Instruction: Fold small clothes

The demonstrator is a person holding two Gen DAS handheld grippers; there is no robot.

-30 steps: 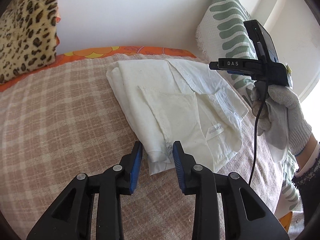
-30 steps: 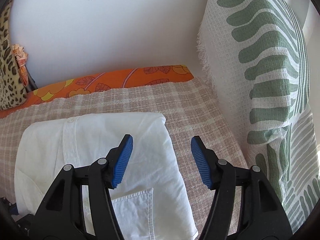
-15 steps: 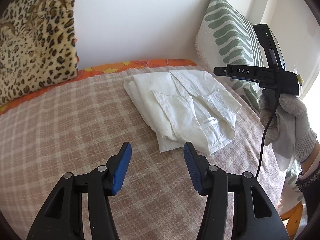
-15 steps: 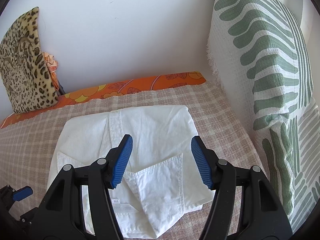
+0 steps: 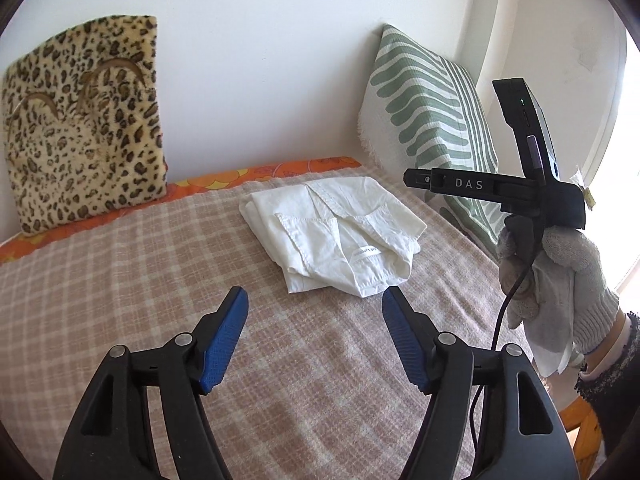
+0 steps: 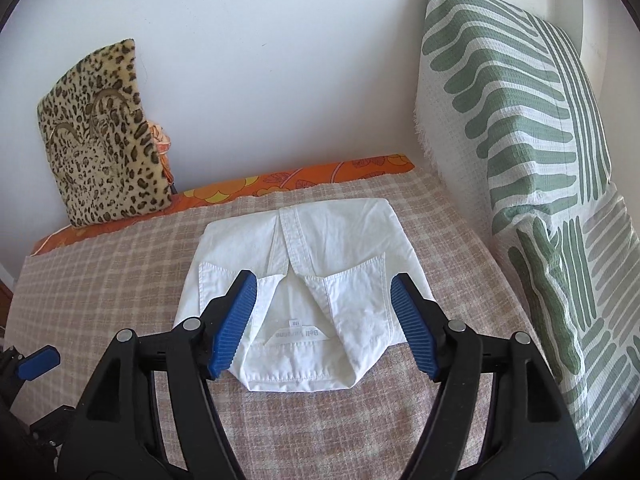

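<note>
I'm holding left gripper with its fingers apart, empty, white shirt lying folded on the bed just ahead. Right gripper also spread, hovering above the collar; catching it risks dragging the fold undone.

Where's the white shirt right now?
In both views the white shirt lies folded on the checked blanket, nearer the green-striped pillow than the leopard cushion.

Bright daylight pours in from my right, blowing out the window past my right tool; shadows stay soft, focus sharp, fisheye edges bend and darken.
</note>
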